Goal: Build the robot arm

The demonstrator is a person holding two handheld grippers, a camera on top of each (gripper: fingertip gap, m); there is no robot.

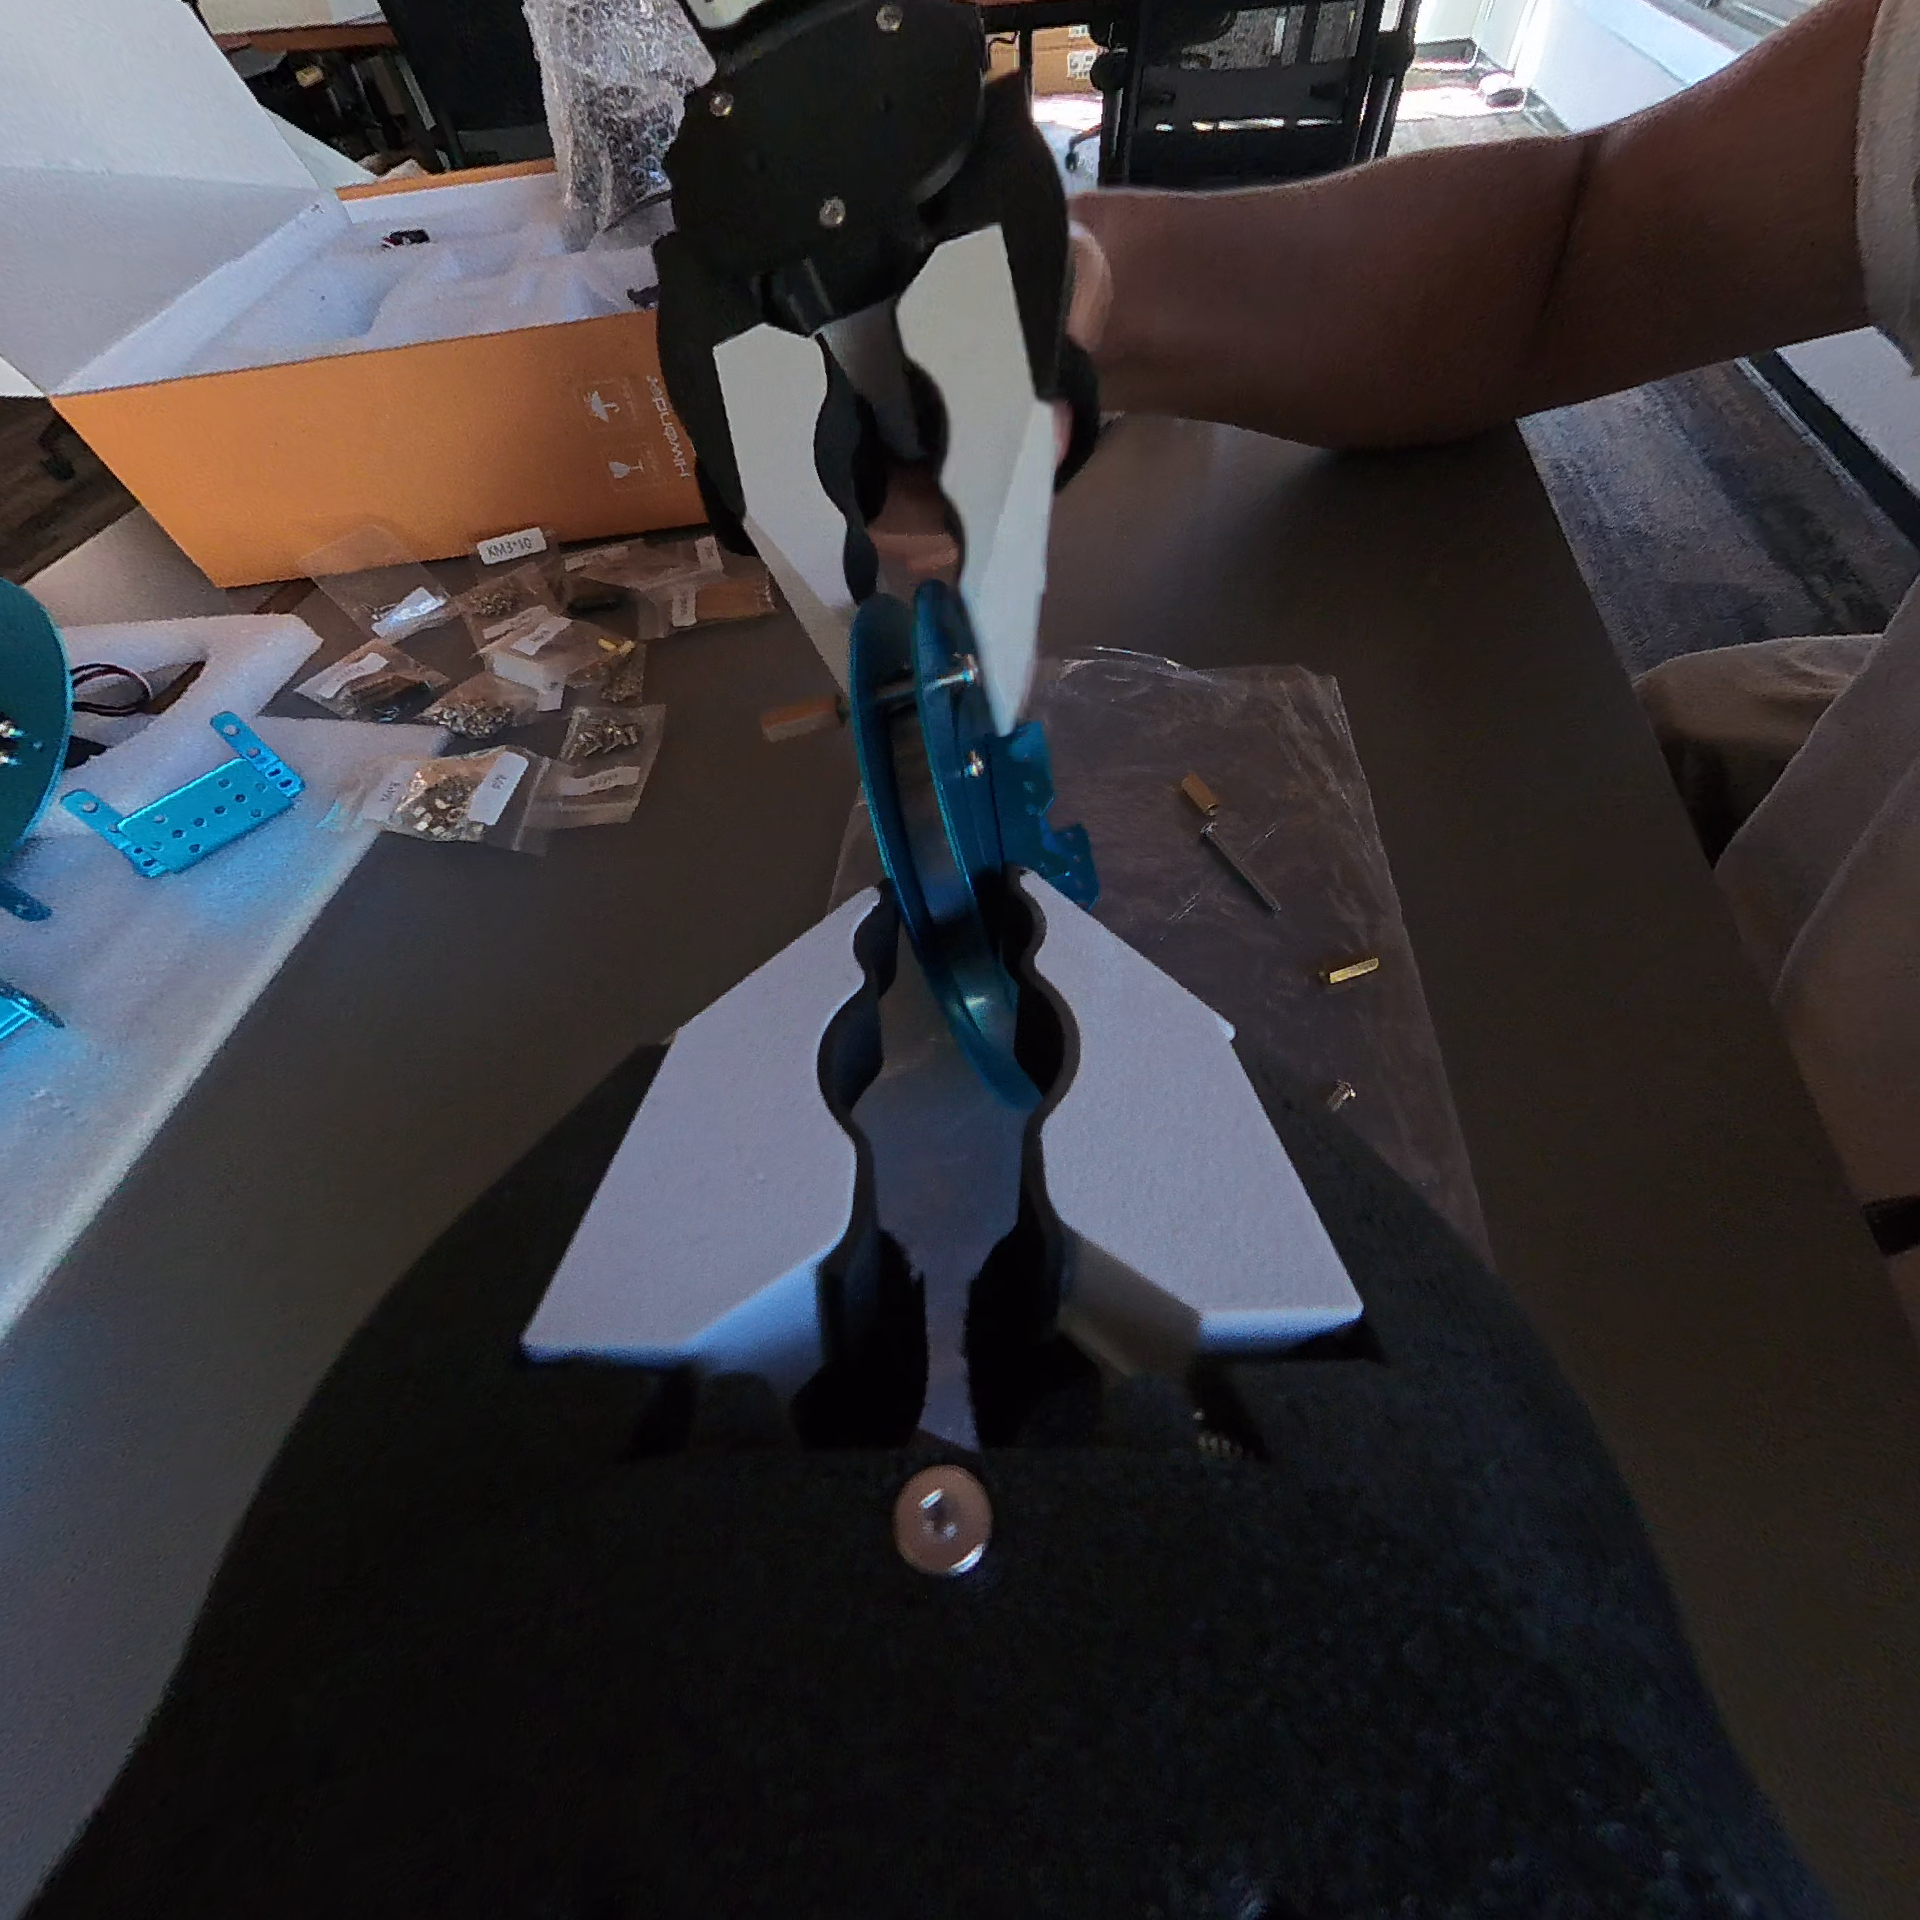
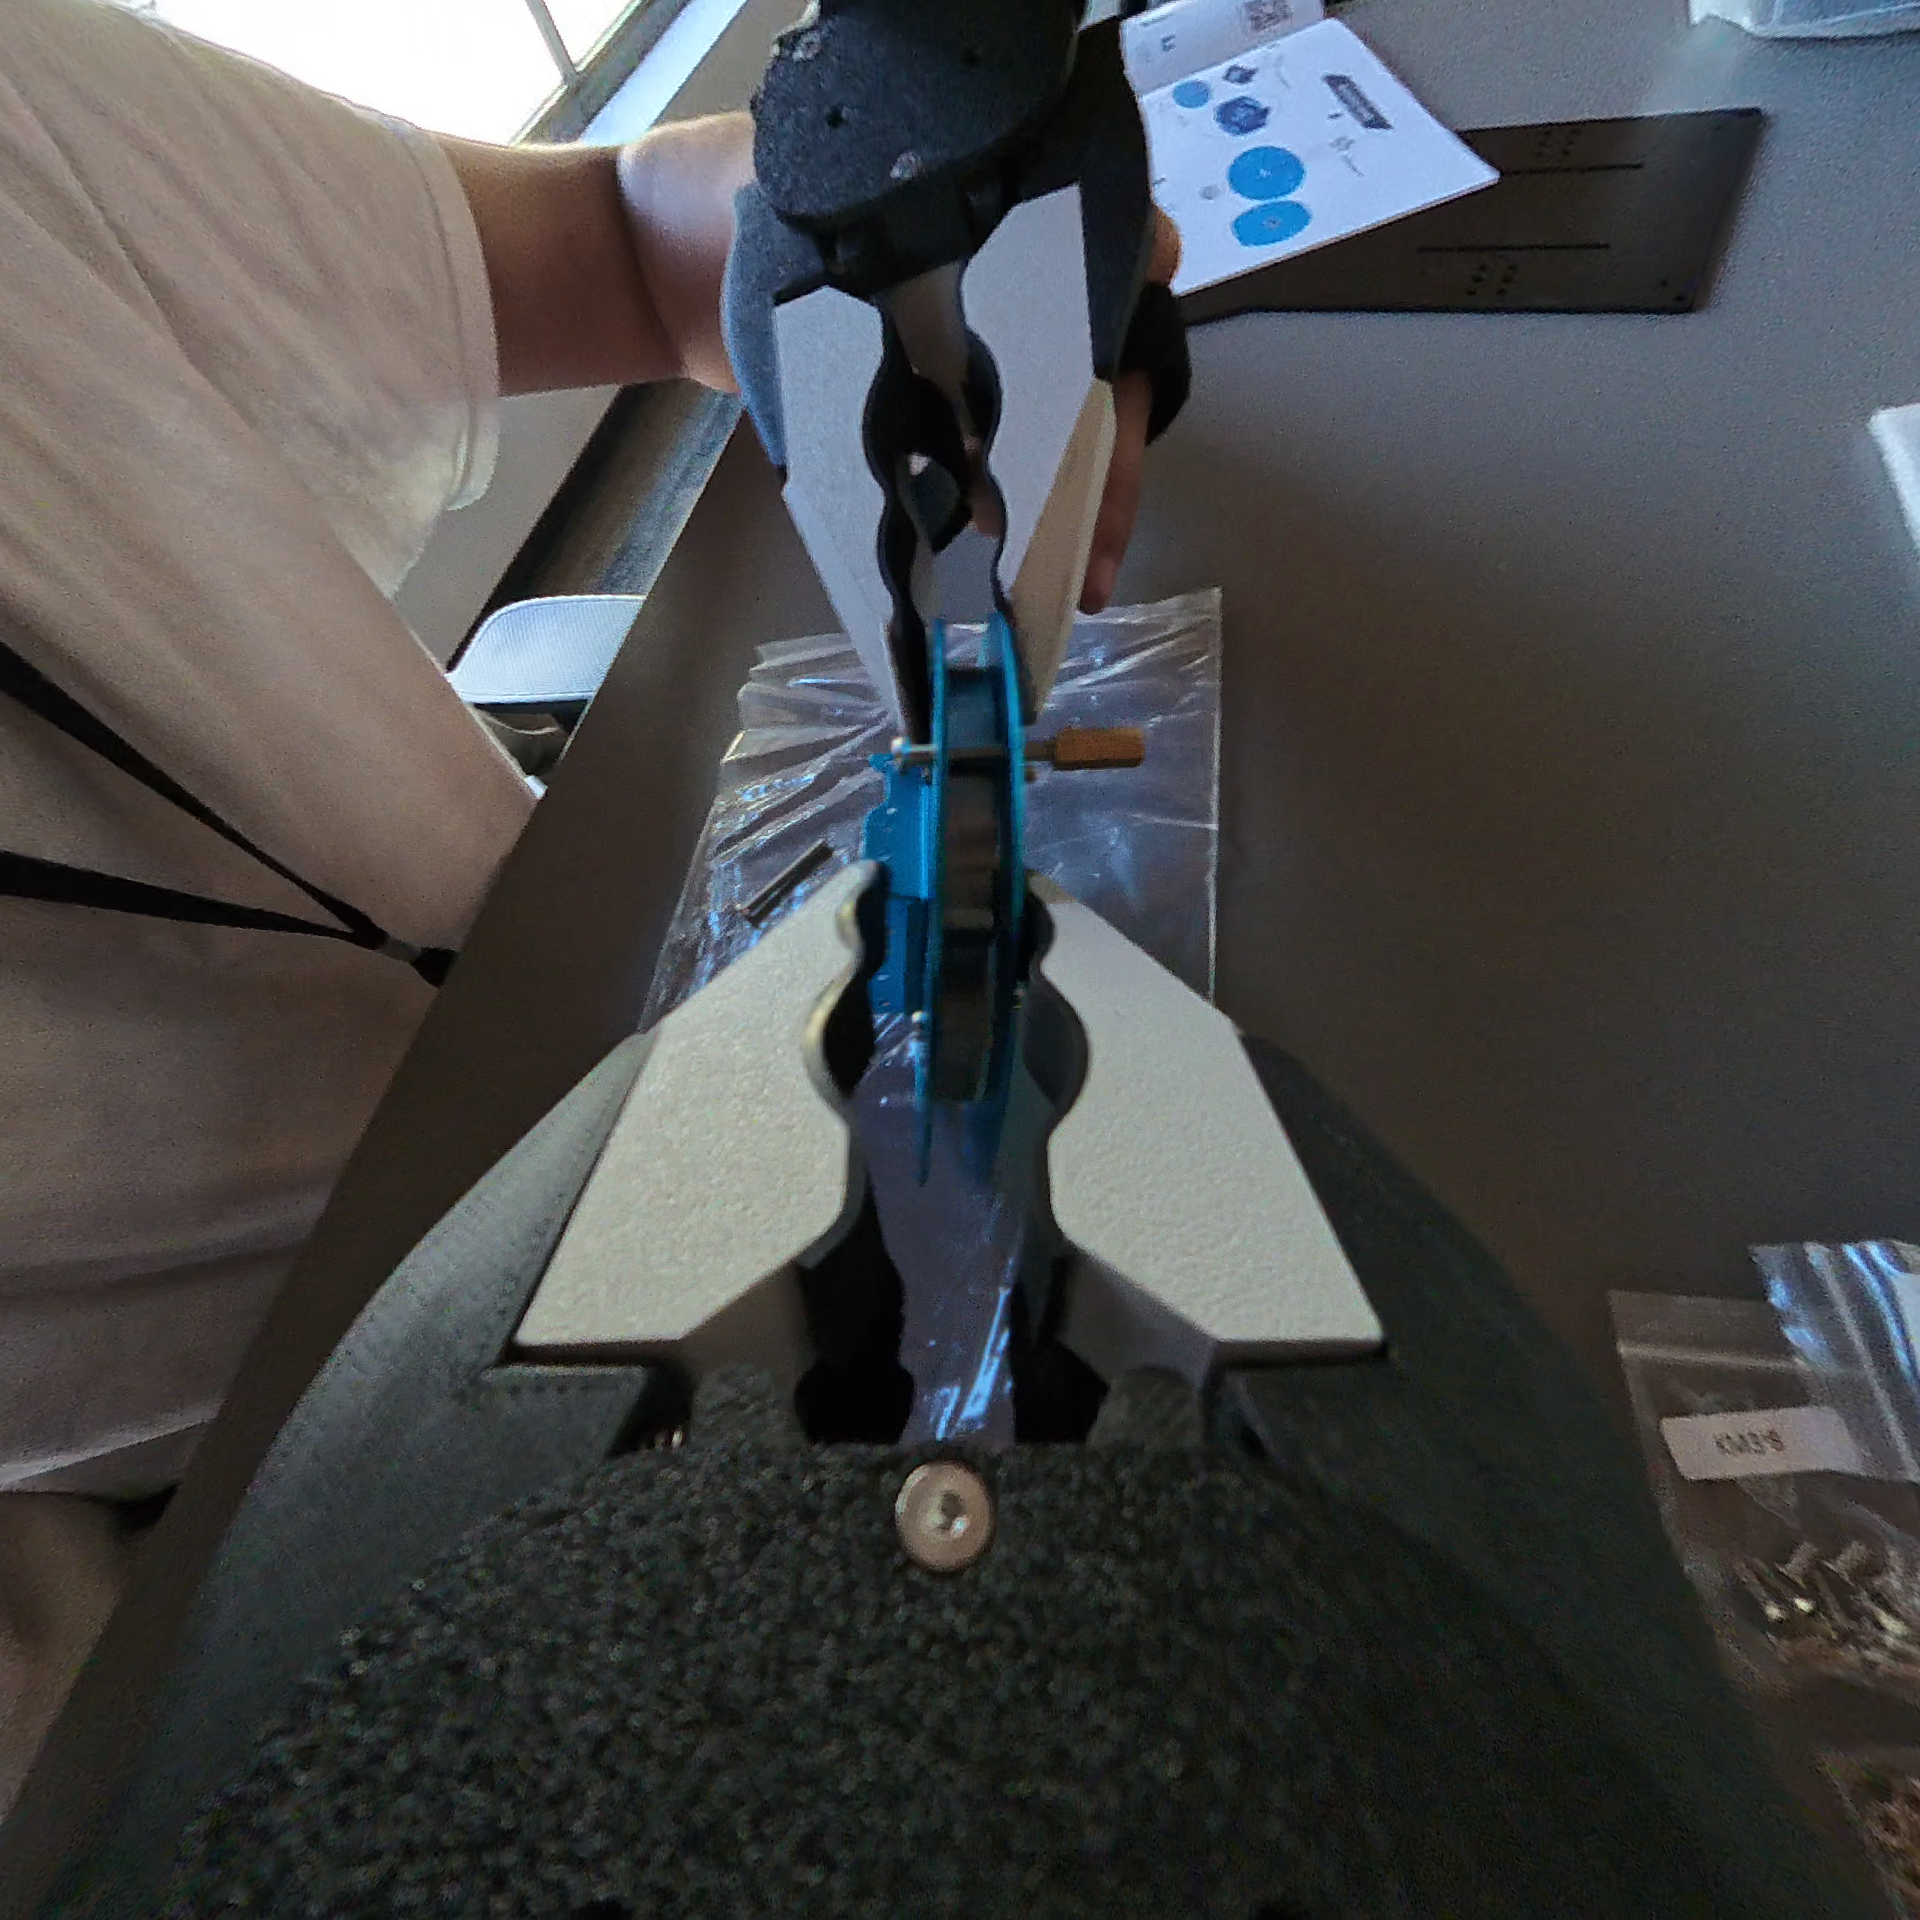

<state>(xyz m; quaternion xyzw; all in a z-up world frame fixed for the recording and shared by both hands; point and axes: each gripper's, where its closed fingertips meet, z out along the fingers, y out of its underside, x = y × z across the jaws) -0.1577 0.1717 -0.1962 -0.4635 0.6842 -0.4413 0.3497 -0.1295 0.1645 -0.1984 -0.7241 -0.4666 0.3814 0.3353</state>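
A blue metal disc assembly (image 1: 940,831), two round plates joined by screws with a blue bracket on one side, is held edge-on above the dark table. My left gripper (image 1: 951,904) is shut on its near rim. My right gripper (image 1: 940,608) comes from the far side and is shut on the opposite rim. In the right wrist view the same assembly (image 2: 971,894) sits between my right gripper (image 2: 951,899) and the left gripper (image 2: 961,623) beyond it. A brass standoff (image 2: 1096,748) sticks out from the assembly's right face.
A clear plastic bag (image 1: 1195,748) lies under the assembly with brass standoffs (image 1: 1349,971) and a pin (image 1: 1242,868). Screw bags (image 1: 499,717), an orange box (image 1: 364,447), white foam with blue brackets (image 1: 197,805) lie left. An instruction sheet (image 2: 1299,135) and black plate (image 2: 1579,218) lie beyond. Less than 4 cm separates the two grippers' tips.
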